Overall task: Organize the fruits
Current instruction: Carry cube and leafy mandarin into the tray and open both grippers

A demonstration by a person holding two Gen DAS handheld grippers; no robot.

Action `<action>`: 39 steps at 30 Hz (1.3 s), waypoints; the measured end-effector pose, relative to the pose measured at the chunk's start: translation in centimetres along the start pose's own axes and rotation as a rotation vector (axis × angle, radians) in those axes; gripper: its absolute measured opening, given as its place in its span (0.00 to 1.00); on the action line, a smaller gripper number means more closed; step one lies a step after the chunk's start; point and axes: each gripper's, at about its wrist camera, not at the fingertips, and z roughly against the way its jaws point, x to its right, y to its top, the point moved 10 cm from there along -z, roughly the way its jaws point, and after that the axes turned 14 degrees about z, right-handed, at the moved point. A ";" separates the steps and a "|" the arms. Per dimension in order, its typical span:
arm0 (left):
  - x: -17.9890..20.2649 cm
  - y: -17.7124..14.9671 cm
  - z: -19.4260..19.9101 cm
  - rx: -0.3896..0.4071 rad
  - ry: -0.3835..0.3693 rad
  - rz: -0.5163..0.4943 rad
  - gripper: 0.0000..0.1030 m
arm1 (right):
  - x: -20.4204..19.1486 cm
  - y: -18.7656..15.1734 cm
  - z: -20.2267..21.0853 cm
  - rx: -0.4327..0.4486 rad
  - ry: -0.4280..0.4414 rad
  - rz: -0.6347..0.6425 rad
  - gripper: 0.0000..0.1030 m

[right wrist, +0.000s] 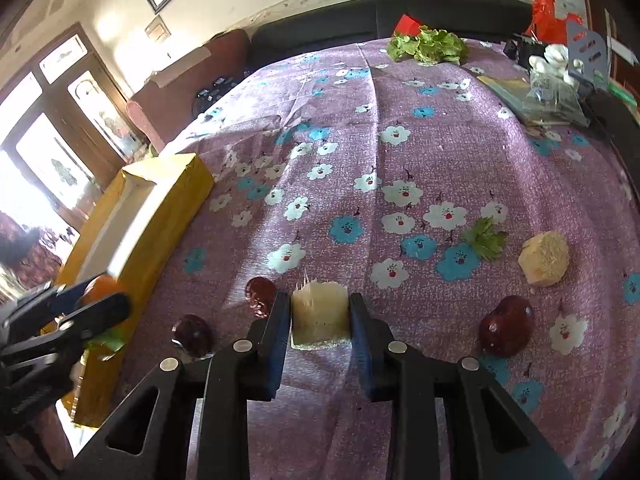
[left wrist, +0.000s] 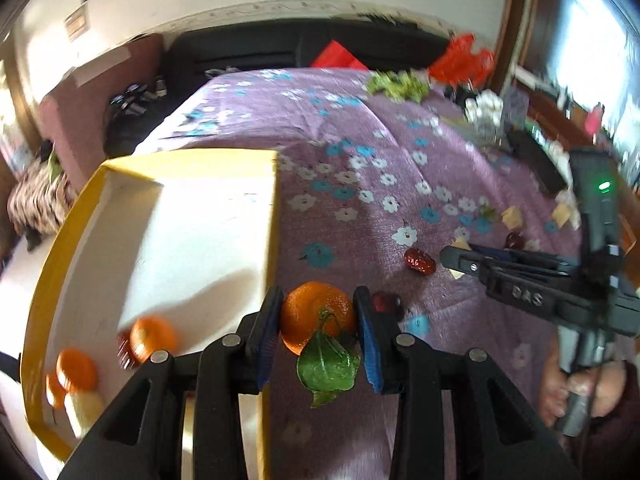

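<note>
My left gripper (left wrist: 316,320) clamps a leafy tangerine (left wrist: 318,316) just beside the yellow box (left wrist: 52,240) on the flowered counter (right wrist: 360,140) — fingers closed on its sides. My right gripper (right wrist: 320,316) pinches a pale fibrous fruit chunk (right wrist: 319,312), farther from the box.

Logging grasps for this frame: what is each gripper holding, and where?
Left gripper clamps the orange by its sides; right gripper clamps the pale fibrous chunk by its sides.
</note>
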 end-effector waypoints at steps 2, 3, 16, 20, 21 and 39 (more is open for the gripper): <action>-1.3 -0.2 1.8 0.027 -0.008 0.045 0.34 | -0.1 0.1 0.3 0.012 0.016 -0.009 0.31; -2.0 -0.4 2.6 0.039 -0.009 0.064 0.34 | -0.2 0.2 0.5 0.019 0.023 -0.012 0.31; -13.1 -2.2 6.8 0.115 0.092 0.295 0.34 | -8.3 2.3 5.2 0.125 0.068 0.111 0.31; -14.8 -3.1 6.2 0.104 0.121 0.326 0.34 | -14.5 2.5 5.0 0.110 0.124 0.206 0.32; -15.1 -3.3 6.1 0.104 0.126 0.327 0.34 | -16.2 2.4 4.6 0.102 0.140 0.230 0.32; -15.4 -2.7 9.4 0.223 0.126 0.329 0.74 | -23.0 1.7 -3.4 -0.005 0.074 0.367 0.33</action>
